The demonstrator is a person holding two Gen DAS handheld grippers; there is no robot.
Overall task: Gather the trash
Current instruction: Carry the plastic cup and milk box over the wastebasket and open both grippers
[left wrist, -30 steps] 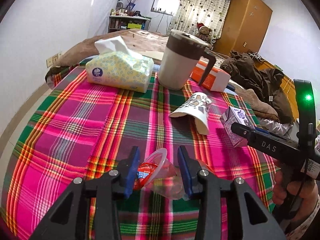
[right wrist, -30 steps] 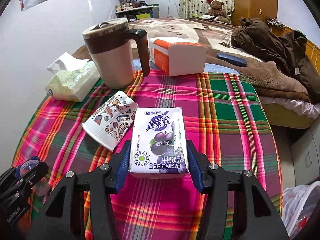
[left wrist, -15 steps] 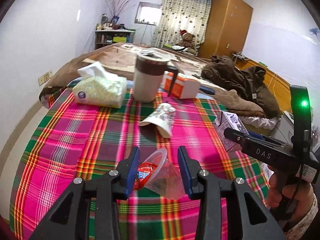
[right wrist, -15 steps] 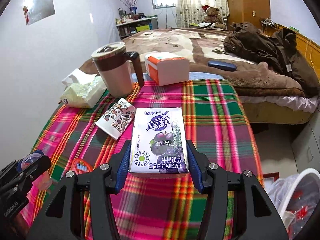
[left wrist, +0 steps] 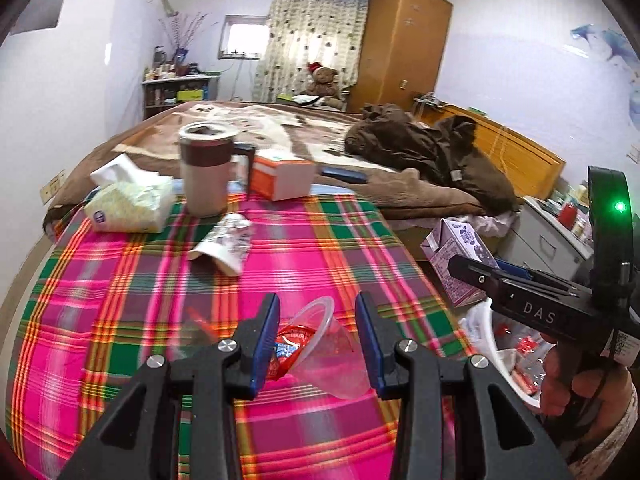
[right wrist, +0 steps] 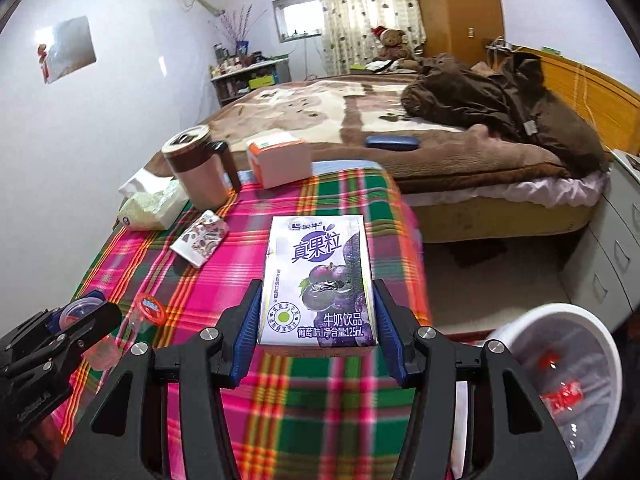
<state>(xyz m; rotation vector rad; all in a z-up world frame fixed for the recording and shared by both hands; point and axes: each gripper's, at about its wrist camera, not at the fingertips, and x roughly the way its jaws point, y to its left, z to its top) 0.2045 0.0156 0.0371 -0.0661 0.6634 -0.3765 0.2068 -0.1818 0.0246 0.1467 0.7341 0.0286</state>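
2 grippers loaded: left gripper [left wrist: 316,340] clamps plastic cup [left wrist: 320,344], right gripper [right wrist: 316,334] milk carton [right wrist: 318,284]

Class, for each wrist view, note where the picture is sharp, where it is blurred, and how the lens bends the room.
Left wrist view: clear plastic cup sharp, plaid tablecloth and crushed paper cup smeared; walls bow outward. Right wrist view: milk carton print crisp, tablecloth streaked, white bin soft; dark corners ring both views.
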